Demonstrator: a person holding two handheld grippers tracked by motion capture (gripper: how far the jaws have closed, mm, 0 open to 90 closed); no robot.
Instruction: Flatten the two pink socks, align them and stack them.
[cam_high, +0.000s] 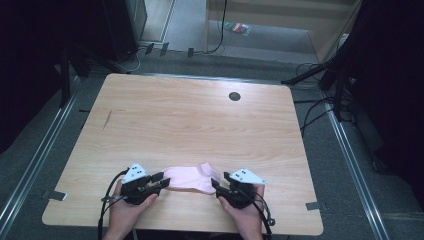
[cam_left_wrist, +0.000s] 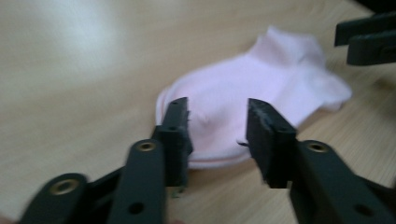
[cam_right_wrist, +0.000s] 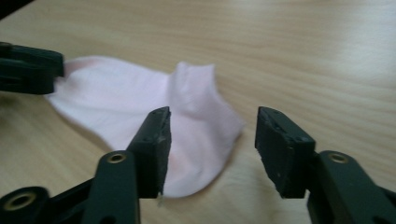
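Pink sock (cam_high: 190, 178) lay flat on the desk (cam_high: 200, 115) between both spread, empty fingers (cam_left_wrist: 175, 135), so you needed to pinch each end squarely.

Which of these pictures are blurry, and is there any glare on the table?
Left gripper view: soft all over, the pink sock smeared, a pale glare patch on the table at upper left. Right gripper view: sock edges slightly blurred, faint sheen at upper right. High view: evenly lit tabletop, dark surroundings.
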